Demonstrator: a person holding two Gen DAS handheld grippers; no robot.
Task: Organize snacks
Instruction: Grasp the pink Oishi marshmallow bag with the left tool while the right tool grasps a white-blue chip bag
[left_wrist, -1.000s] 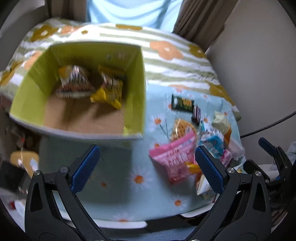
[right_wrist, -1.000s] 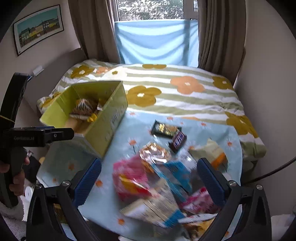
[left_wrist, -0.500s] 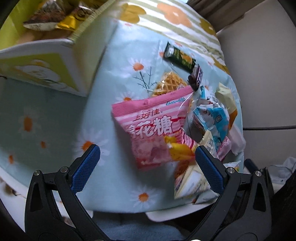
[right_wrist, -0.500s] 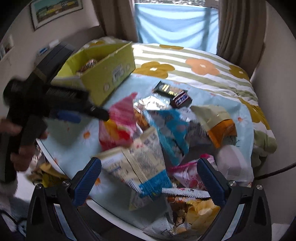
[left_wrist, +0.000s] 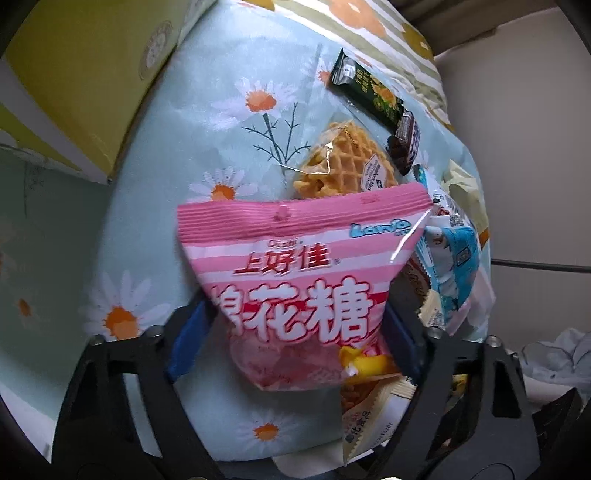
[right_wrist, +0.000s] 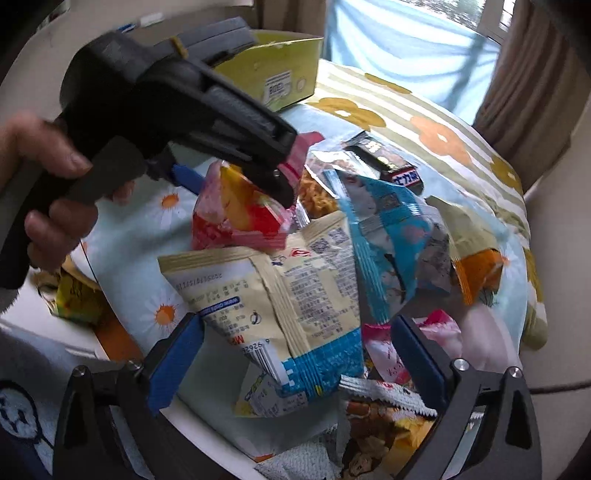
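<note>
Left tongs (left_wrist: 295, 338) clamp the pink "Lonio" marshmallow bag (left_wrist: 299, 269); right tongs (right_wrist: 295, 363) gape apart above a cream packet (right_wrist: 280, 299).

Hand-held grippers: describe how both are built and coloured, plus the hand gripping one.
Each has black plastic scissor-like arms with silver rivets and blue rectangular finger pads. That goes for the left hand-held gripper and the right hand-held gripper. The person's hand is bare on a black pistol-style handle; no sleeve shows.

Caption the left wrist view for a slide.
Left gripper closing around a pink marshmallow bag atop a snack pile on the daisy-print cloth.
</note>
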